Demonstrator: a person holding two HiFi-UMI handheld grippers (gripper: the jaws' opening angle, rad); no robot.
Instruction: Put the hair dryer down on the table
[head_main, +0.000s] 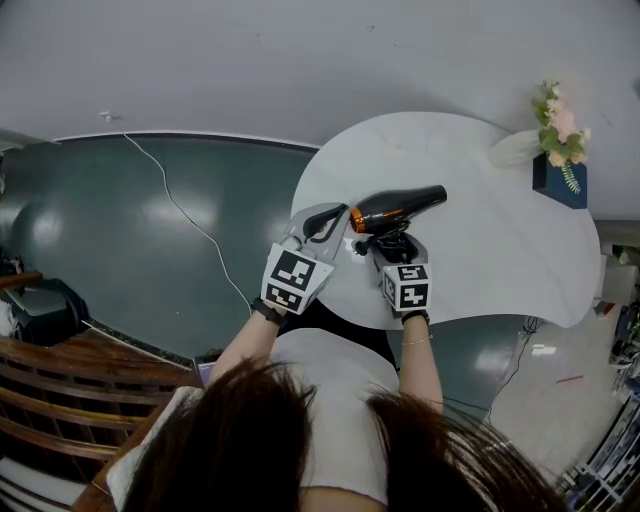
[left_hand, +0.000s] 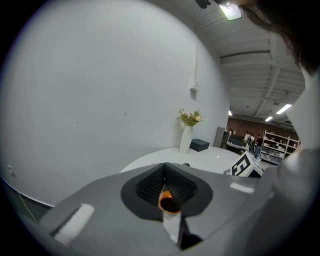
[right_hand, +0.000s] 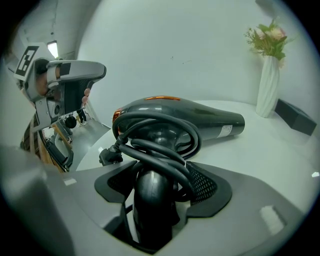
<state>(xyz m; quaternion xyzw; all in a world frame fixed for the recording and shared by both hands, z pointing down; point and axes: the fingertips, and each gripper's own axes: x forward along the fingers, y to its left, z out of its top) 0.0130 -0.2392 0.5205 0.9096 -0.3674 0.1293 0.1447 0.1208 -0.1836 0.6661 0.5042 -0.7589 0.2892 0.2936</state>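
Both of your claws meet at the glossy black plastic hair dryer (head_main: 405, 205) (right_hand: 190, 117), just left of centre in the head view, over the near-left part of the round white table (head_main: 480, 250) (right_hand: 260, 160). Its barrel is a smooth, tapering tube with a bright orange band round the rear end and a pale label near the muzzle. A thick black rubbery cord (right_hand: 150, 145) is looped in coils about the handle, with its plug (right_hand: 109, 155) hanging to the left.

Your right claw (head_main: 392, 243) (right_hand: 160, 175) is clamped on that rounded handle, its mesh-textured black pads pressing on both sides. The barrel lies level and low over the tabletop; whether it touches is not clear.

Your left claw (head_main: 335, 220) (left_hand: 165, 172) has its grey jaws drawn together just beside the orange end. A sliver of orange rim shows in the slit between the pads; whether they pinch it is unclear.

At the upper right of the head view stand a slim white vase (head_main: 515, 148) (right_hand: 269, 85) of pink and green flowers and a dark blue box (head_main: 562, 183).
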